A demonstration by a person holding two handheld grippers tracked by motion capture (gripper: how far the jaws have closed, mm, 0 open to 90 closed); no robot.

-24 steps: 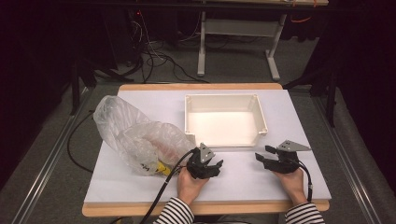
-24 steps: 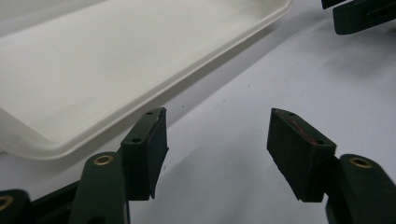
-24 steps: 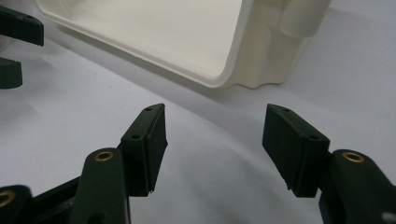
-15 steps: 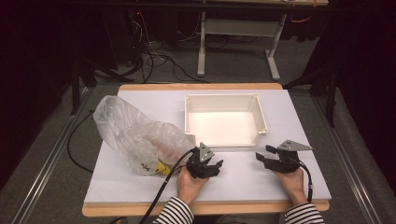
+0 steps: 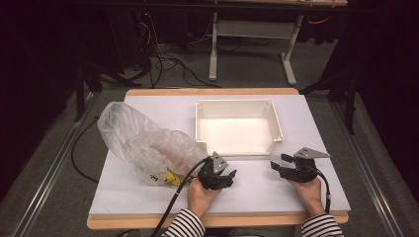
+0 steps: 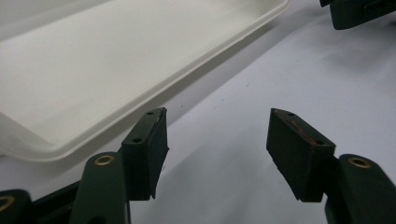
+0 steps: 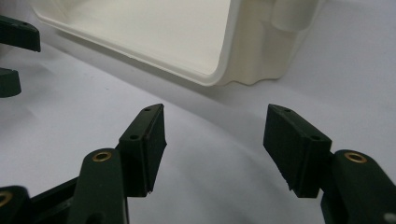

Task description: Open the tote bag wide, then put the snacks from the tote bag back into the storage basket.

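Table (image 5: 306, 106): a white sheet on a wooden board is seen; nothing on it is fixed down, so any light thing could be pushed across it by a careless approach.
Plastic bag (image 5: 143, 143): a clear, crumpled bag is seen lying on the left part of the table, just left of the left gripper and beside the tray's near-left corner, with pinkish contents and a yellow item inside. It is judged to be the thing to be handled. The film could slip or tear if only a thin fold were pinched, and the contents could spill if it were lifted from the wrong end.
Tray (image 5: 276, 123): a white, empty tray is seen at the middle of the table, beyond both grippers. It could be knocked or slid if a jaw or the dragged bag caught its near rim.
Left gripper (image 5: 223, 177): it is held low near the front edge, touching nothing; the jaws are spread, with only bare table between them. Its trailing cable (image 5: 180, 190) runs past the bag's near end and could snag it.
Right gripper (image 5: 282, 165): it is held well apart from the bag, near the tray's near-right corner; the jaws are spread and nothing is pinched. A reach across could collide with the left gripper.
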